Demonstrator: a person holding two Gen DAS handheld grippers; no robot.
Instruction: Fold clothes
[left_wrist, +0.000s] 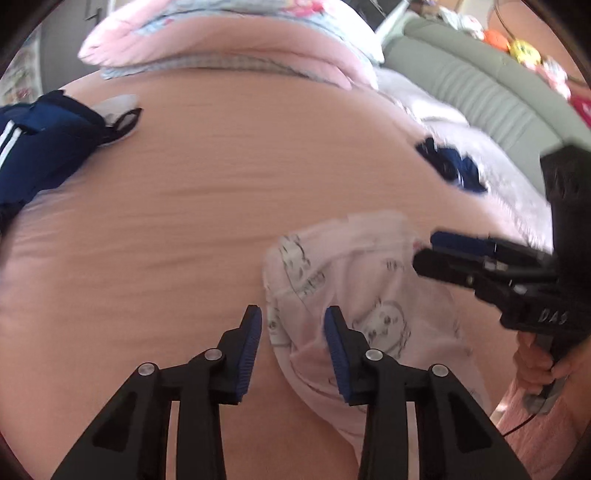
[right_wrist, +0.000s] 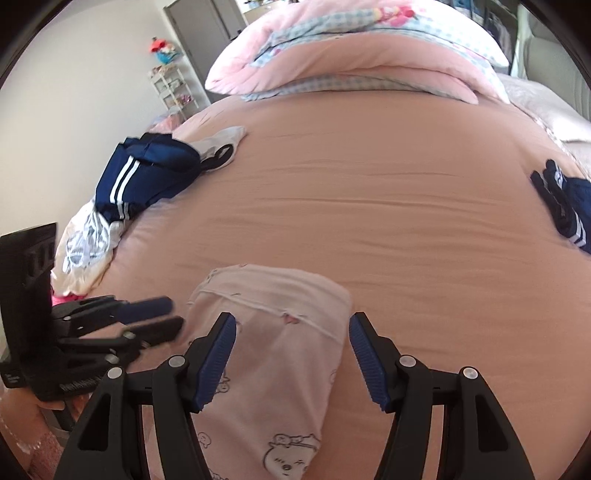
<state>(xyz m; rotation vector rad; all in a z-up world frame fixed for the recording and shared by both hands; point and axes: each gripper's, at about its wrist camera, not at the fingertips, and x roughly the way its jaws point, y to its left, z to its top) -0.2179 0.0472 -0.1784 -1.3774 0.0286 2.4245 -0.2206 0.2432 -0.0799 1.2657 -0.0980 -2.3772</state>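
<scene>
Both claws hang released over the pale pink printed garment (right_wrist: 273, 332) on the pink bed (right_wrist: 369, 206), left claw (left_wrist: 293, 332) and right claw (right_wrist: 291, 354) gripping nothing.

Soft matt cotton garment (right_wrist: 273, 332) on smooth pink cloth bedsheet (right_wrist: 369, 192).

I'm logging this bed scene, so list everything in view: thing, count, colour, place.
printed garment: one, pale pink, near bed edge under both grippers
striped garment: one, navy with white stripes, far left
small dark clothes: one heap, navy, right side
duvet: one, pink and blue check, folded at the far end
bedsheet: one, peach-pink
left gripper: black, blue pads, open
right gripper: black, blue pads, open
hand: one, holding the right gripper's handle
</scene>
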